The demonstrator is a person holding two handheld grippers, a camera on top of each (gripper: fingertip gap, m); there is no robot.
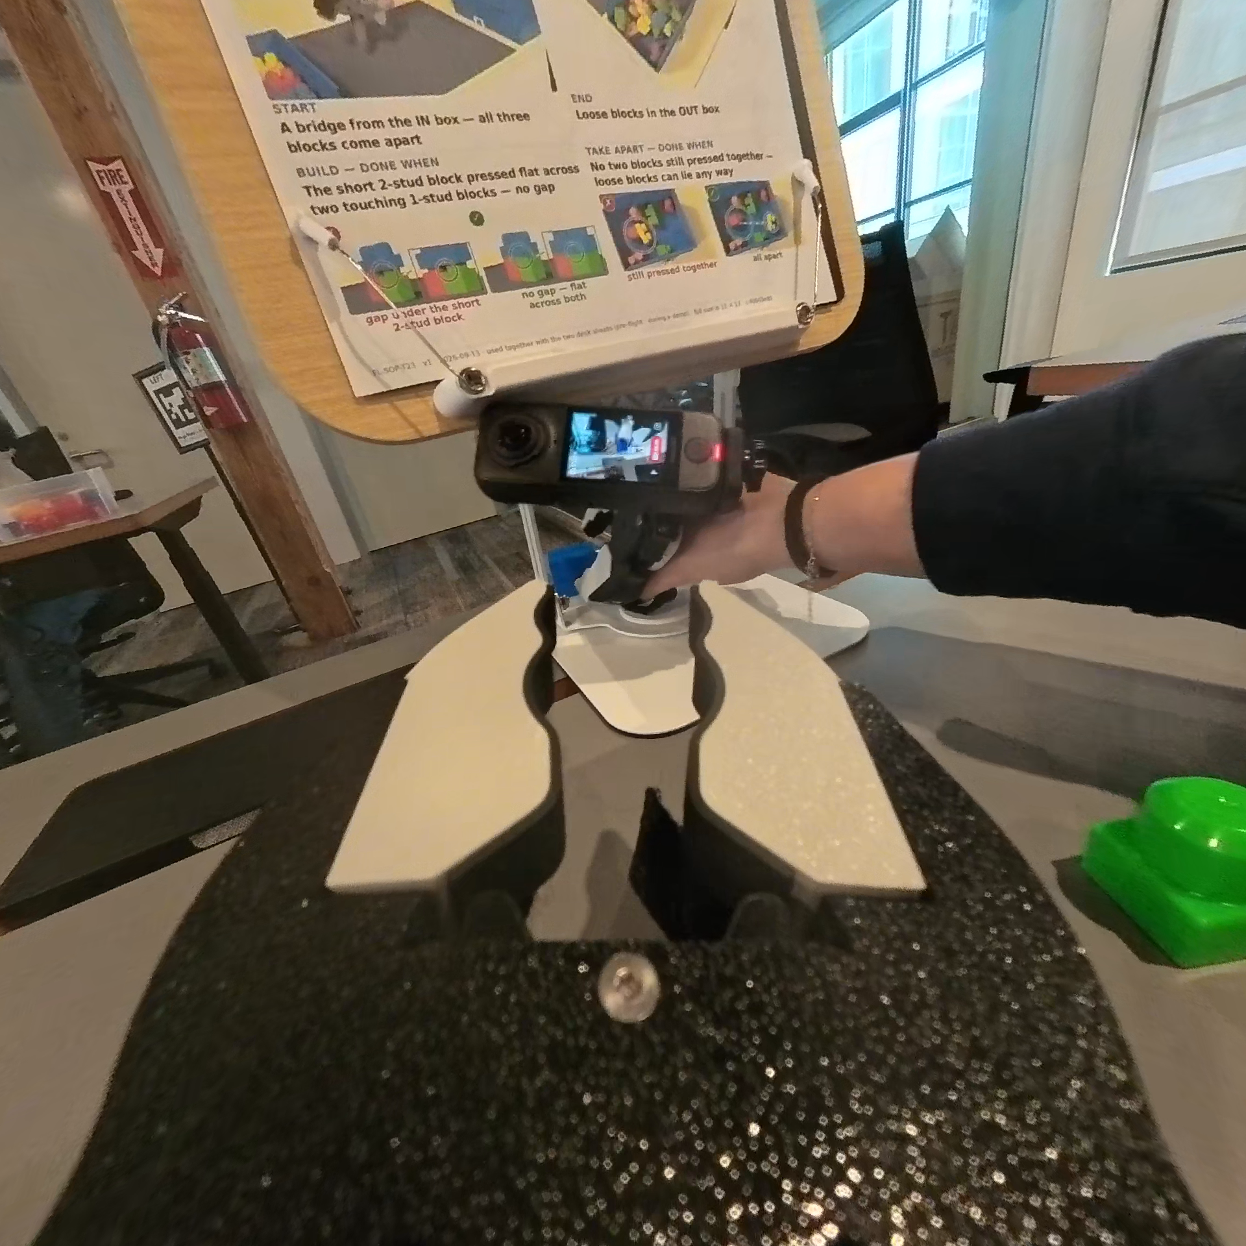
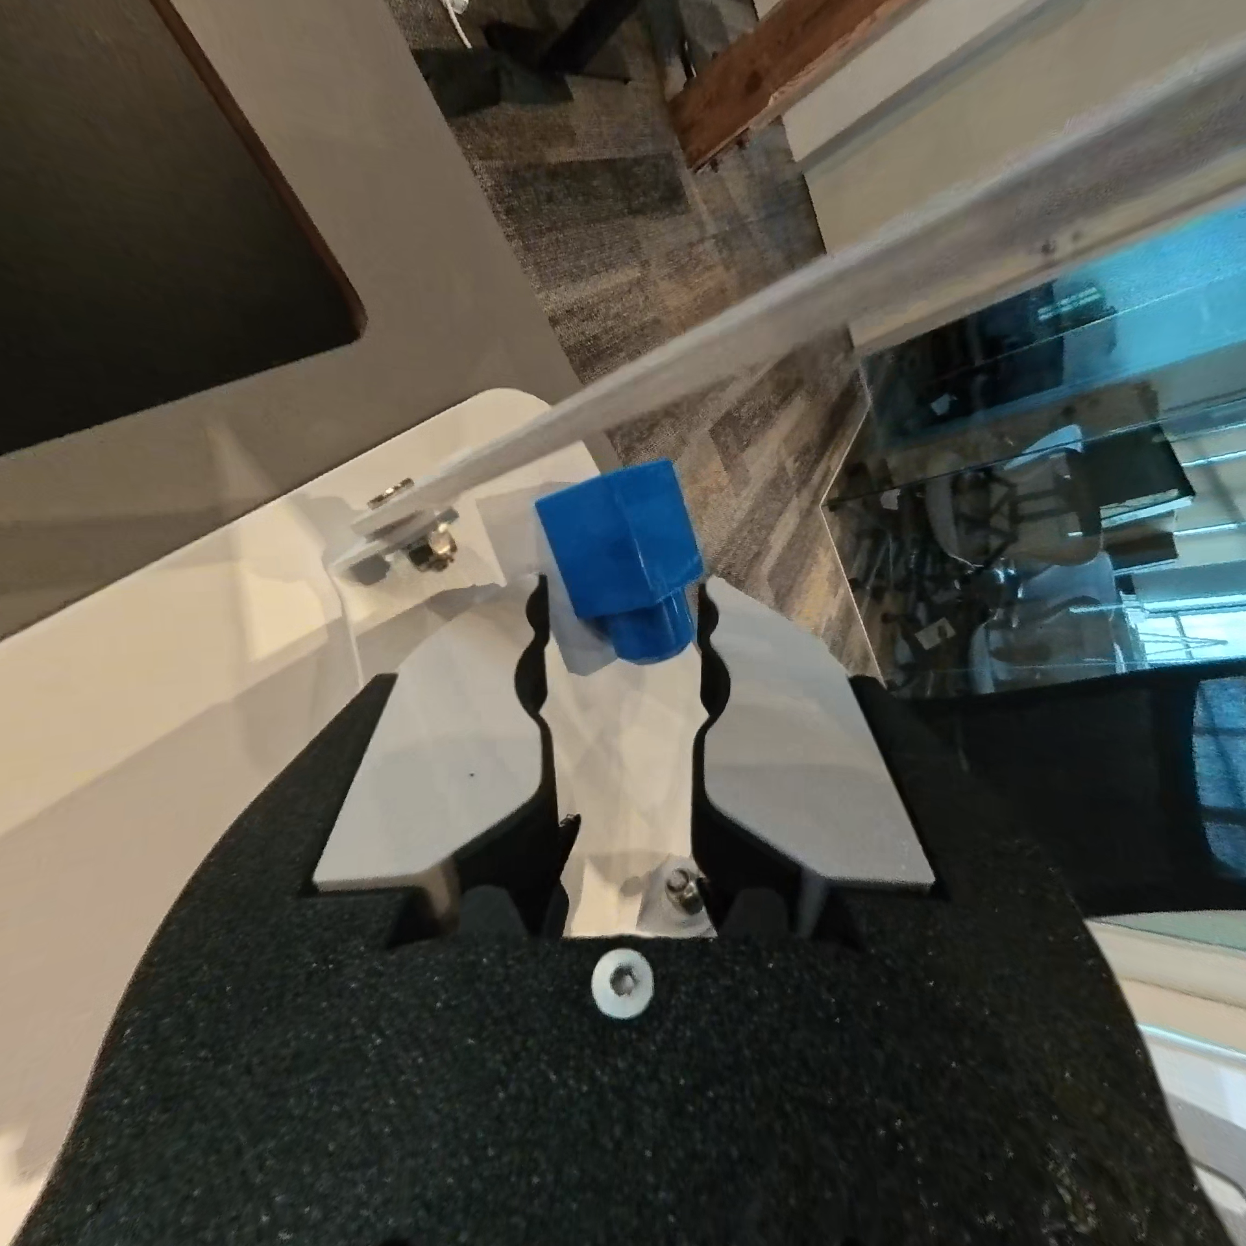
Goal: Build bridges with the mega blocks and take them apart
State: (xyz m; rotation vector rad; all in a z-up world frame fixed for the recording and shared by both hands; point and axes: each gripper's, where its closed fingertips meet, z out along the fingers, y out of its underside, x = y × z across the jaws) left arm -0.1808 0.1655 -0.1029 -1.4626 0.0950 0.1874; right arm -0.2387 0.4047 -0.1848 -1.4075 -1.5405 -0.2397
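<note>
My left gripper [image 1: 617,607] is open and empty, held low over the grey table. A green one-stud block [image 1: 1173,870] stands on the table to its right, apart from it. Farther off in the left wrist view, a hand holds my right gripper [image 1: 597,573] near the foot of the board stand, with a blue block [image 1: 570,563] at its tips. In the right wrist view the right gripper [image 2: 621,593] is shut on that blue one-stud block [image 2: 620,539]. The block sits between the fingertips with its stud pointing back toward the camera.
A wooden board with an instruction sheet [image 1: 539,202] stands on a white base plate [image 1: 640,674] at the table's far edge. A dark mat [image 1: 135,829] lies at the left. A sleeved arm [image 1: 1079,485] reaches in from the right. A side table with a bin of blocks [image 1: 54,506] is far left. The gap from one gripper's tips to the other's is roughly 25 cm.
</note>
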